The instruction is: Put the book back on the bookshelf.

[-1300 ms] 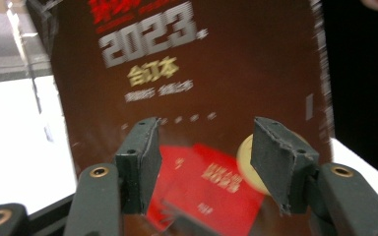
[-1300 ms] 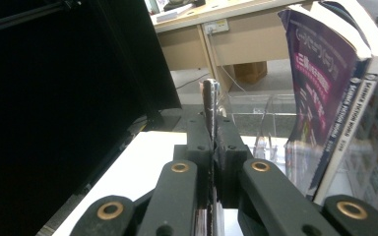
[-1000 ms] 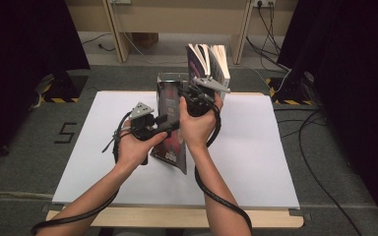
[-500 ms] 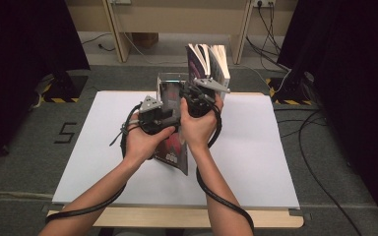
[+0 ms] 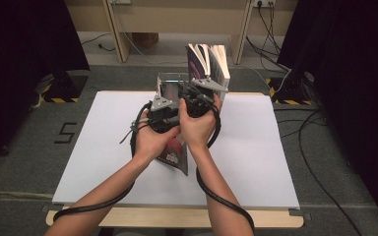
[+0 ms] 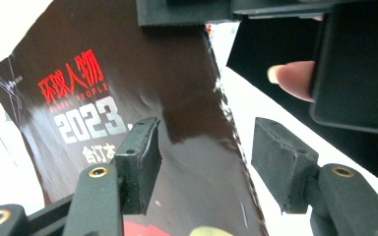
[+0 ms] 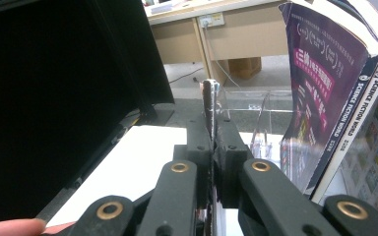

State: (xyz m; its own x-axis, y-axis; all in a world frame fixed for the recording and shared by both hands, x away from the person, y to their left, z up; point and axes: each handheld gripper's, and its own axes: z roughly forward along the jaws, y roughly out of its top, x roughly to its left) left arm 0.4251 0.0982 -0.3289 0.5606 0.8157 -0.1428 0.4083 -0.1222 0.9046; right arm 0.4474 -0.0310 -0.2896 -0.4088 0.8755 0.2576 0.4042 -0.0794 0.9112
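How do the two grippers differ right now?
The right gripper is shut on the dark magazine's edge; the left gripper is open, its pads apart over the cover. The right one grips near the clear rack; the left one hovers lower down the magazine. Both have black jaws.

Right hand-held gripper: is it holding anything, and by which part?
Yes. The right hand-held gripper is shut on the dark magazine, pinching its thin upper edge, seen edge-on between the pads.

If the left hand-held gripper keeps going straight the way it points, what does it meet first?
Most likely the dark magazine: its glossy cover lies directly ahead of the open left hand-held gripper, its edge running between the jaws. The right hand-held gripper sits off to the side; depth is hard to judge.
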